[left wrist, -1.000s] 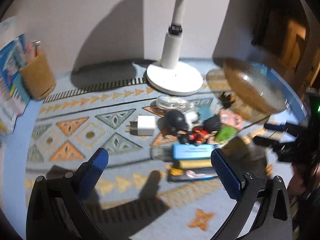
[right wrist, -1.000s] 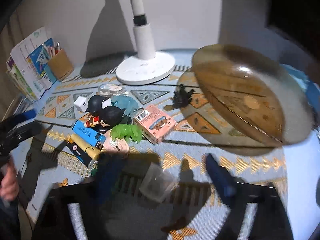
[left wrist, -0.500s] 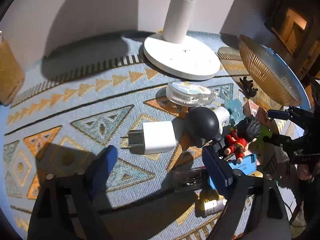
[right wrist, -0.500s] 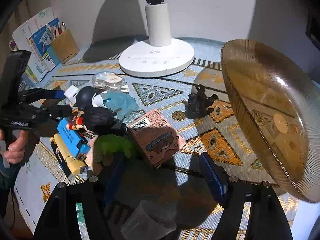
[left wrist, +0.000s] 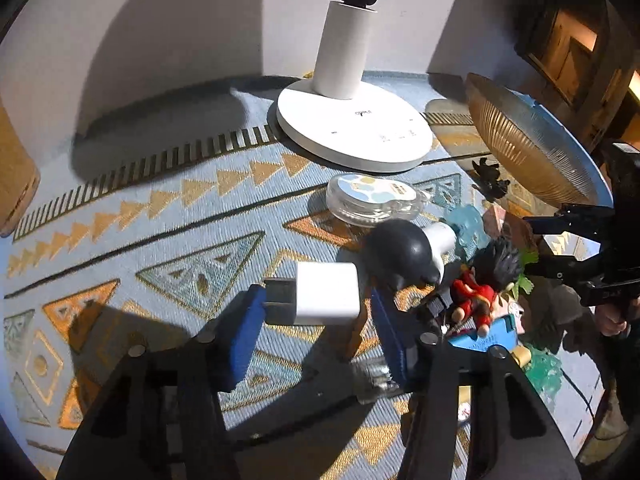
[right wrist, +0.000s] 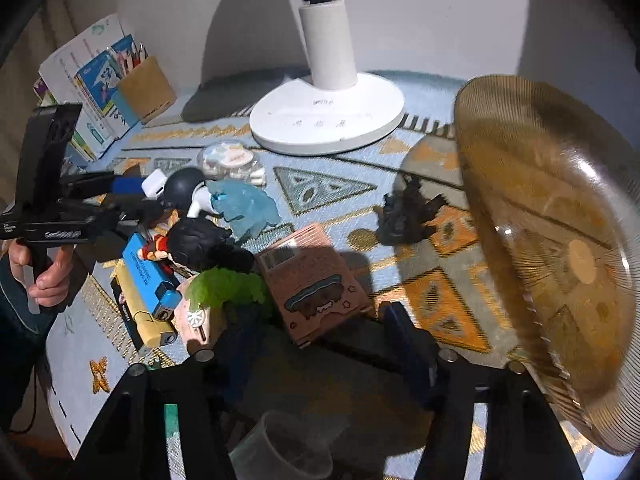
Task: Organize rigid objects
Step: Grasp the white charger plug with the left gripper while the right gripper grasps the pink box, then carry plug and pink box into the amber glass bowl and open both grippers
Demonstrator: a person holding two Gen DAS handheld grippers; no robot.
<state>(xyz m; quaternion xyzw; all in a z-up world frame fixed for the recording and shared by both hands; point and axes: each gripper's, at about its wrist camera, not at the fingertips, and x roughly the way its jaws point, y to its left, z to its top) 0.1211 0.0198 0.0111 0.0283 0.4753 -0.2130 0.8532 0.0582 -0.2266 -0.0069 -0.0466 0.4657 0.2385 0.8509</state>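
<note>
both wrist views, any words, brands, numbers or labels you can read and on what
"GenRobot.AI", partly blurred: side of the left gripper in the right wrist view.
Short logo on the white lamp base: too blurred to read.
Barcode on the pink box: too small.
Print on the blue lighter and booklets: unreadable.

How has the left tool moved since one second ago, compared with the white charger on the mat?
Yes. The left tool came forward and down to the white charger, which now lies between its closing fingers; earlier it was far behind.
</note>
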